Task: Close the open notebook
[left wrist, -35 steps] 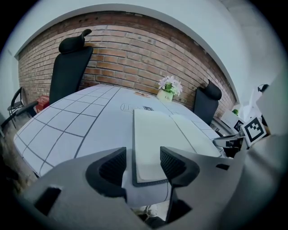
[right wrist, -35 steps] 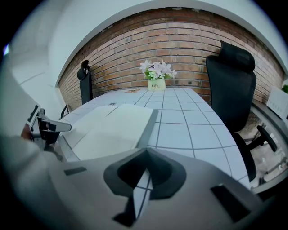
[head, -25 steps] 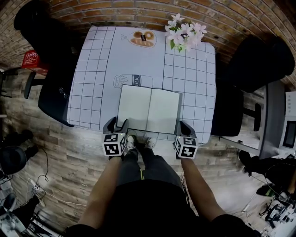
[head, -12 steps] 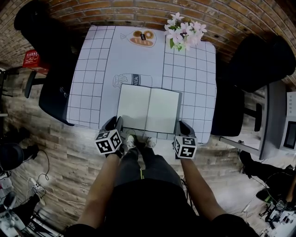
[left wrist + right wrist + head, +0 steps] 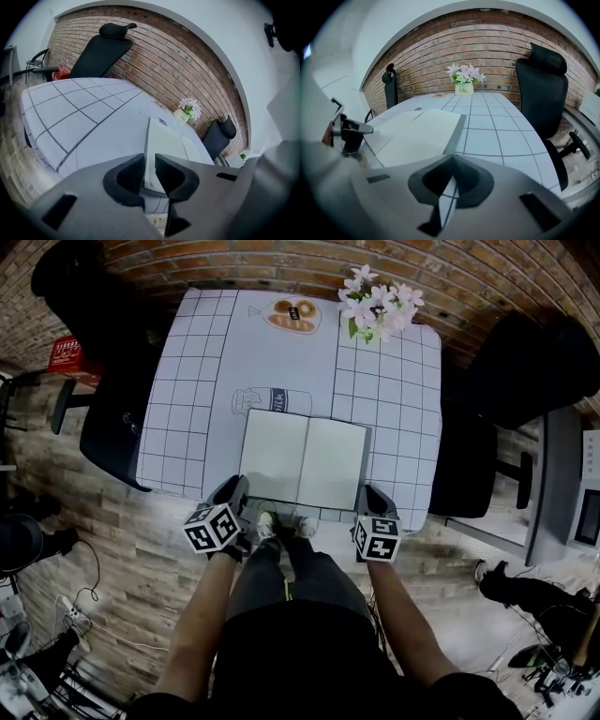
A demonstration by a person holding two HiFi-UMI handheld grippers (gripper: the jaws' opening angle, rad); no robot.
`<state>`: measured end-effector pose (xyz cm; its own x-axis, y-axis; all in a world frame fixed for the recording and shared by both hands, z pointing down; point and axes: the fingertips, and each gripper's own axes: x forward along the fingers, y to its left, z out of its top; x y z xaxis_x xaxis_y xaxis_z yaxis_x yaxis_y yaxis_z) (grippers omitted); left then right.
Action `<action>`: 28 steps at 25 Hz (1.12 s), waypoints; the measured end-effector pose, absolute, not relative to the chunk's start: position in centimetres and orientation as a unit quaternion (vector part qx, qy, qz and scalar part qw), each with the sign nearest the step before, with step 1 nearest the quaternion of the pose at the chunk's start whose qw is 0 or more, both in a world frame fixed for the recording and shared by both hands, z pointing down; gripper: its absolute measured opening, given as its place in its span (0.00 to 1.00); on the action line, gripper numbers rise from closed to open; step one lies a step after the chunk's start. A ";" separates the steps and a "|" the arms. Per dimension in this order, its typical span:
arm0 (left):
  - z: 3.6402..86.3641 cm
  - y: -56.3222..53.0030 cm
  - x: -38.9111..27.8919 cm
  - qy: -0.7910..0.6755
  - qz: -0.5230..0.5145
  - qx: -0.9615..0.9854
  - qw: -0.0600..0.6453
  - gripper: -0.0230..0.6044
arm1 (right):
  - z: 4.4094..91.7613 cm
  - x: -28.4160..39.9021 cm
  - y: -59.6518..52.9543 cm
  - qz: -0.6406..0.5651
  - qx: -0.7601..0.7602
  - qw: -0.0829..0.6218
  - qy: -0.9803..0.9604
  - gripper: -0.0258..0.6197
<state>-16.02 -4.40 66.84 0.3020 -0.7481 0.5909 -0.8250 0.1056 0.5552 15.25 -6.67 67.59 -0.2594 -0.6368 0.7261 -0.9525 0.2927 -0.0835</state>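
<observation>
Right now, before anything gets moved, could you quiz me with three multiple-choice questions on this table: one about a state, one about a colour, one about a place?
1. The notebook is:
A) closed
B) lying open and flat
C) standing on edge

2. Its facing pages are:
A) white
B) red
C) black

3. The flowers stand:
A) on the notebook
B) at the far edge of the table, by the brick wall
C) at the table's near edge

Answers:
1 B: two pages lie side by side in the head view.
2 A: both pages show plain white.
3 B: the flowers sit at the far edge, just below the bricks.
</observation>
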 end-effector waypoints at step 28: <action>58.1 -5.1 -10.5 -0.508 -0.048 0.770 0.382 0.13 | 67.5 15.1 -6.5 0.267 0.527 0.294 -0.751 0.06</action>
<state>-10.48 -5.14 58.07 0.4785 -0.8195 0.3153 -0.7468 -0.1909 0.6370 15.12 -6.49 67.55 -0.2710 -0.6344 0.7239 -0.9491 0.3014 -0.0911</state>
